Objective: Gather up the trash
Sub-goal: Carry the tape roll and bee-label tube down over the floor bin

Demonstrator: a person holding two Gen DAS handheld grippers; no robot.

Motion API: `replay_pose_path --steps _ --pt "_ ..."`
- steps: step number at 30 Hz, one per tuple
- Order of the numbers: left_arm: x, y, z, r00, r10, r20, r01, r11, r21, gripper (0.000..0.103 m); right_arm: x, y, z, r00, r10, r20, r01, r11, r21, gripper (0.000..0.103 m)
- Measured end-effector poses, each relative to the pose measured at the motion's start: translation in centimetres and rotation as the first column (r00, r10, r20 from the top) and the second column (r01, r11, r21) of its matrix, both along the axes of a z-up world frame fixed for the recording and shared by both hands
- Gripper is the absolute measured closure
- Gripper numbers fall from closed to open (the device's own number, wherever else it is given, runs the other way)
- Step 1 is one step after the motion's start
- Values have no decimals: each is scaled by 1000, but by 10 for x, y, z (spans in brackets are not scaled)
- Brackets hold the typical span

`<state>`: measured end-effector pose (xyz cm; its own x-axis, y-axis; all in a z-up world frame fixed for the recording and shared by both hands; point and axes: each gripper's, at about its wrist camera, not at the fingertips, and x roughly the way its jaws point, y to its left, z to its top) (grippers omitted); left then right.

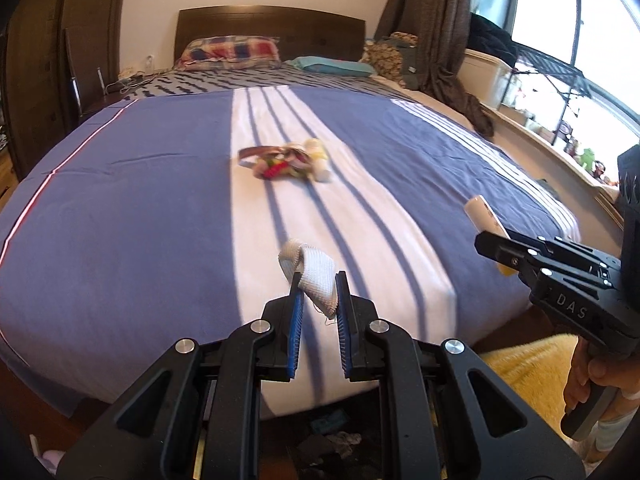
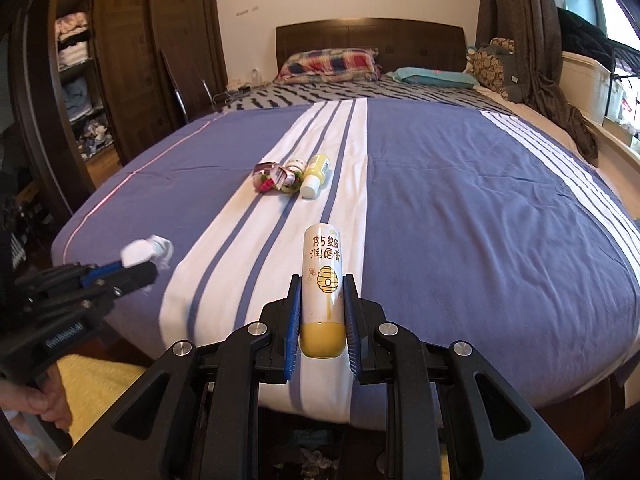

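My left gripper (image 1: 319, 276) is shut on a crumpled white cloth scrap (image 1: 314, 274), held above the foot of the bed. The same gripper (image 2: 150, 270) and scrap (image 2: 146, 253) show at the left of the right wrist view. My right gripper (image 2: 322, 278) is shut on a white and yellow lip-balm tube (image 2: 323, 280) with a beehive picture. In the left wrist view that gripper (image 1: 490, 242) shows at the right with the tube (image 1: 482, 214) sticking out. On the bedspread's white stripe lie crumpled colourful wrappers (image 2: 274, 178) and a small yellow bottle (image 2: 314, 176).
The bed (image 2: 460, 208) has a blue cover with white stripes, pillows and a dark headboard (image 2: 370, 42). A dark wardrobe (image 2: 120, 60) stands left, curtains and a window shelf (image 1: 540, 120) right. A yellow rug (image 1: 528, 376) and dark clutter (image 1: 332, 436) lie on the floor by the bed's foot.
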<state>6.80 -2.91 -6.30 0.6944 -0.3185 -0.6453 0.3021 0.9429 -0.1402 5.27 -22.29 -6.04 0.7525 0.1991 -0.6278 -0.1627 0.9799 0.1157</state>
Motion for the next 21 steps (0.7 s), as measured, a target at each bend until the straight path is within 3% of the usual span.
replay_pose_path --steps 8,21 --pt "-38 -10 -24 999 -38 -36 37 999 -20 89 -36 -4 -17 1000 19 -16 -18 1000 20 82" --pt "-58 -7 -105 975 -43 -218 44 999 -4 89 -57 6 -96 977 46 -210 -46 999 5 82"
